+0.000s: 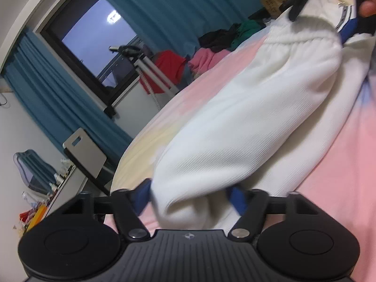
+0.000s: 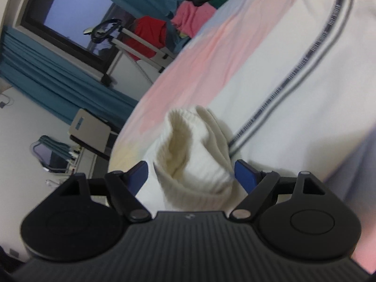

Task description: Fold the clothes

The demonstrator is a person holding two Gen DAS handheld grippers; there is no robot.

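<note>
A white ribbed-knit zip jacket (image 2: pixel 293 89) lies spread on the pink pastel bedsheet (image 1: pixel 340 164), its dark zip running away toward the far right. The left gripper (image 1: pixel 190 195) stands with blue pads apart, a bunched sleeve between them but not pressed. The right gripper (image 2: pixel 191 174) is likewise apart around the sleeve's cream ribbed cuff (image 2: pixel 195 155), which stands loosely crumpled. The knit looks soft, light and stretchy; it will likely sag and slide under its own weight. The thicker cuff, hem band or shoulder seam probably offers the surest hold; a pinch on plain fabric may slip.
</note>
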